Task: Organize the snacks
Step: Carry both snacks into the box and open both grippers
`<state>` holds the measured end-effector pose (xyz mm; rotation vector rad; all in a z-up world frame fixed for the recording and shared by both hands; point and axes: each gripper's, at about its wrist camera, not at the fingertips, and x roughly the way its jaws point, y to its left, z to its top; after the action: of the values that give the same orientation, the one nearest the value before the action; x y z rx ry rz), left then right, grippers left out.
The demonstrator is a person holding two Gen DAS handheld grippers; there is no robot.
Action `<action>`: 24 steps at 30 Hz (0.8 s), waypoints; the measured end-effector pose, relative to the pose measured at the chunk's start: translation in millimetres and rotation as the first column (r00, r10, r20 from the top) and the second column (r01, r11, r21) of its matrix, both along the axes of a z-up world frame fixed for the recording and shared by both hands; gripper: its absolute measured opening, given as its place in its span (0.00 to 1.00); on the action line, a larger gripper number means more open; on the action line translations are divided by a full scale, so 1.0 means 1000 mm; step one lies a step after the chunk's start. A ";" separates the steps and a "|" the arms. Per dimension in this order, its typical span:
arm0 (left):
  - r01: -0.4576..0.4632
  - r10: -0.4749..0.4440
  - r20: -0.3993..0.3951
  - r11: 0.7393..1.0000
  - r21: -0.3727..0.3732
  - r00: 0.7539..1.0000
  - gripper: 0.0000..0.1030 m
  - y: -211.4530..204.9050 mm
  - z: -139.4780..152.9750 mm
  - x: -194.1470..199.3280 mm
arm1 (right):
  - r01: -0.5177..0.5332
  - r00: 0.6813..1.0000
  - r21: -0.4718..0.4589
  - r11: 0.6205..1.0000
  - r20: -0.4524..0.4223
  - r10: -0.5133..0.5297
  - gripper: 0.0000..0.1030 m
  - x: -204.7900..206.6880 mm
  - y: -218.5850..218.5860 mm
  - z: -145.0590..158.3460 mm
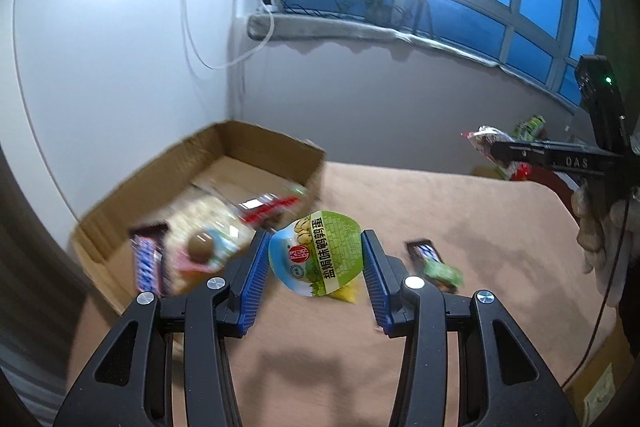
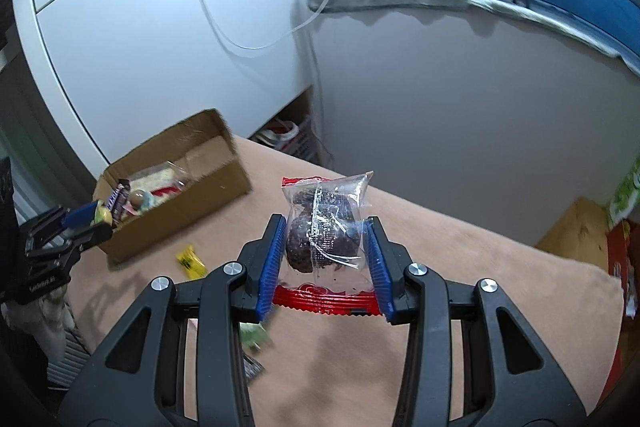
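My left gripper [image 1: 314, 263] is shut on a green and white snack cup [image 1: 316, 253] with Chinese print, held above the tan table just right of a cardboard box [image 1: 120, 199]. The box holds a Snickers bar [image 1: 148, 259] and several other snack packs. My right gripper [image 2: 326, 259] is shut on a clear and red packet with a dark cake inside [image 2: 324, 227], held above the table. The box also shows in the right wrist view [image 2: 180, 215], with the left gripper [image 2: 84, 219] at its near corner. The right gripper also shows in the left wrist view [image 1: 500, 151].
A dark candy bar [image 1: 424, 251] and a green pack [image 1: 444, 273] lie on the table [image 1: 460, 211]. A small yellow packet [image 2: 190, 261] lies near the box. A wooden box [image 2: 576, 231] and snack bags [image 2: 624, 195] stand at the right. A wall and window sill lie behind.
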<state>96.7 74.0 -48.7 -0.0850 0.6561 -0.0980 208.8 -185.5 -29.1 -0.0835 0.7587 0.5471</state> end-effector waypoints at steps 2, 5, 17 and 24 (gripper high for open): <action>-0.017 0.017 0.006 1.000 0.015 1.000 0.43 0.010 0.004 0.005 | -0.019 1.000 0.001 1.000 0.004 0.019 0.41 0.003 0.014 0.001; -0.040 0.040 0.014 0.999 0.031 0.999 0.43 0.026 0.010 0.014 | -0.047 0.999 0.009 0.999 0.005 0.047 0.41 0.007 0.033 0.003; -0.083 0.084 -0.003 0.991 0.107 0.996 0.43 0.051 0.015 0.060 | -0.141 0.990 0.049 0.989 -0.003 0.141 0.41 0.034 0.107 0.008; -0.104 0.107 -0.019 0.989 0.106 0.994 0.43 0.062 0.013 0.078 | -0.175 0.984 0.062 0.983 -0.035 0.177 0.41 0.052 0.145 -0.001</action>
<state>174.6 136.1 -36.0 -0.0195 0.6791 0.0394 261.0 -40.1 -30.3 -0.0857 0.7785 0.7410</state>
